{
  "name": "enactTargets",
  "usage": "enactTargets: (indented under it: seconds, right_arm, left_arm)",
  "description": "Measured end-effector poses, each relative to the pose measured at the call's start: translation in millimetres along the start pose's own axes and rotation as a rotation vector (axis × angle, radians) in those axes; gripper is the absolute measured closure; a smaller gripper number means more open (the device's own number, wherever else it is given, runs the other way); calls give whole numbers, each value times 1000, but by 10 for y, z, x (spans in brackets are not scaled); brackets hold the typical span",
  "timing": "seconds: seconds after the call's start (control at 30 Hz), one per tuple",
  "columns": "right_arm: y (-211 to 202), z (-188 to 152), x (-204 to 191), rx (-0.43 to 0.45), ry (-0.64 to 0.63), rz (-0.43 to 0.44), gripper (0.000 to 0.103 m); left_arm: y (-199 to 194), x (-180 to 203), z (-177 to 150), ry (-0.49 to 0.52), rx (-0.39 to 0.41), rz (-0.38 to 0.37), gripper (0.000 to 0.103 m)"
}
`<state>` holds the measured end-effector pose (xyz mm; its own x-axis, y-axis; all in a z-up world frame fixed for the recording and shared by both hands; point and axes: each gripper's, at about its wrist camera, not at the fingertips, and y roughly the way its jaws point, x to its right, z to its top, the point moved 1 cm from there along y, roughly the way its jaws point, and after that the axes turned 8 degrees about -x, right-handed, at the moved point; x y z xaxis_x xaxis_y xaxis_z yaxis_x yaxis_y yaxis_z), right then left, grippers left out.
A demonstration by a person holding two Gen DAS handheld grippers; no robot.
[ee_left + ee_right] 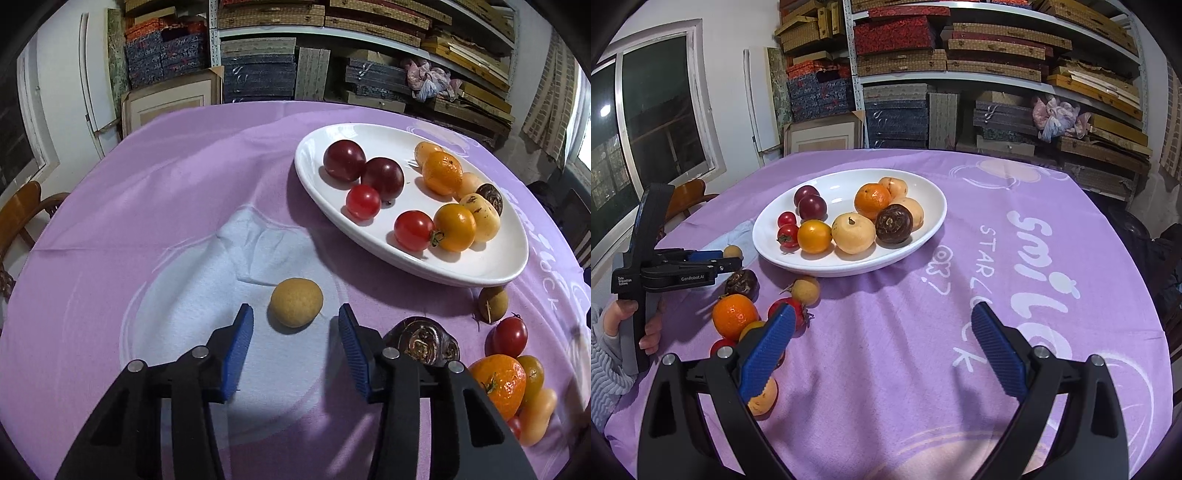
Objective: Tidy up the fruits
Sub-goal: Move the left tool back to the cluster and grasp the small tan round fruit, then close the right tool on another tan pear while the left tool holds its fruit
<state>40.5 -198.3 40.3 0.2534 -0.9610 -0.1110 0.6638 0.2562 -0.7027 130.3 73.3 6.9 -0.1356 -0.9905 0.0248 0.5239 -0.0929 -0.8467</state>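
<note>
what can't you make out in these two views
- Left wrist view: loose fruit pile partly hidden behind a finger of the left gripper.
- Right wrist view: fruit hidden behind a finger of the right gripper.
- Right wrist view: person's hand cut off by the edge.

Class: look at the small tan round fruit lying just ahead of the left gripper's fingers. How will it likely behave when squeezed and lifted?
The tan fruit is round and lies free on the cloth, so it would probably roll if nudged. Its matte skin suggests decent grip. It is small, likely light; the left gripper stands open around it, not touching.
</note>
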Motion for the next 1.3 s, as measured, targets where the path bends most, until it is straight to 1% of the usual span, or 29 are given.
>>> enactTargets:
  seconds: [0.17, 0.27, 0.33, 0.4, 0.5, 0.57, 0.63, 0.67, 0.73, 0.8, 0.93, 1.03, 1.1, 1.17, 1.2, 1.27, 1.3]
  right_arm:
    - [24, -18, -30, -11, -17, -2, 9]
    - [18, -23, -28, -11, -15, 0, 9]
    - [11, -24, -22, -7, -12, 2, 9]
    - [9, -26, -25, -8, -13, 3, 9]
    - [1, -23, -32, -9, -19, 7, 9]
    - [-5, -22, -45, -12, -23, 17, 9]
    - [-13, -24, -76, -23, -28, 60, 9]
    - [-24, -25, -107, -28, -36, 87, 9]
    - [-72, -29, -210, -38, -75, 137, 9]
    - [-130, -68, -364, -64, -145, 191, 9]
    - [-190, -273, -697, -112, -299, 211, 10]
    - [-136, -390, -893, -150, -362, 213, 24]
    - [-65, -441, -949, -175, -378, 201, 27]
    - [6, -470, -952, -201, -371, 203, 36]
    - [23, -474, -945, -205, -364, 203, 38]
    - [37, -466, -910, -207, -345, 206, 47]
    - [39, -468, -903, -204, -339, 201, 49]
  left_arm:
    - [0, 46, 41, 21, 17, -19, 55]
    - [26, 38, 59, 16, 9, -34, 58]
    - [39, 21, 64, 12, 5, -41, 66]
    - [49, -4, 69, 7, 0, -65, 74]
    - [47, -14, 69, 7, 5, -81, 74]
    - [13, -12, 56, 11, 23, -68, 74]
    - [-64, -31, 13, 14, 47, -35, 74]
    - [-101, -49, -6, 6, 50, -34, 74]
    - [-211, -94, -64, -12, 59, -35, 74]
    - [-338, -126, -131, -26, 79, -16, 74]
    - [-488, -137, -260, -31, 98, -36, 74]
    - [-478, -91, -274, -22, 94, -44, 74]
    - [-469, -62, -292, -11, 89, -47, 74]
    - [-444, -38, -292, -2, 85, -46, 74]
    - [-438, -29, -296, -2, 84, -46, 74]
    - [-420, -34, -306, -1, 78, -52, 74]
    - [-413, -34, -310, -1, 75, -54, 74]
